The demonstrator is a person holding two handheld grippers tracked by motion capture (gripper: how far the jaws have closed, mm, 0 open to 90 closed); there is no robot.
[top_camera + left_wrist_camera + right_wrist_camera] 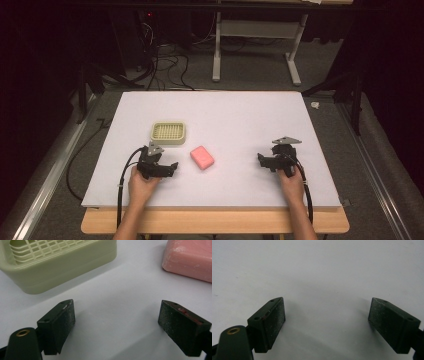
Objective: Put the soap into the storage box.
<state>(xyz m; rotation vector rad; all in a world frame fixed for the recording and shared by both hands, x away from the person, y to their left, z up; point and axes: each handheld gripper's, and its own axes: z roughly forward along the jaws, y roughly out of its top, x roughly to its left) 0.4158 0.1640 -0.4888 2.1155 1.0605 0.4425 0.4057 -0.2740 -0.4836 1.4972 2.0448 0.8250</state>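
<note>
A pink bar of soap (202,157) lies near the middle of the white table. A pale green soap dish (168,132) with a slotted grid stands just behind and to its left. My left gripper (169,169) rests on the table left of the soap, jaws apart with nothing between them. In the left gripper view the dish (57,262) is at upper left and the soap (190,260) at upper right, both beyond the gripper (116,322). My right gripper (264,161) sits at the right, open (327,322) over bare table.
The white board (225,115) covers a wooden tabletop whose front edge shows below. Cables and the legs of a metal stand lie on the floor behind. Dark rails run along both sides.
</note>
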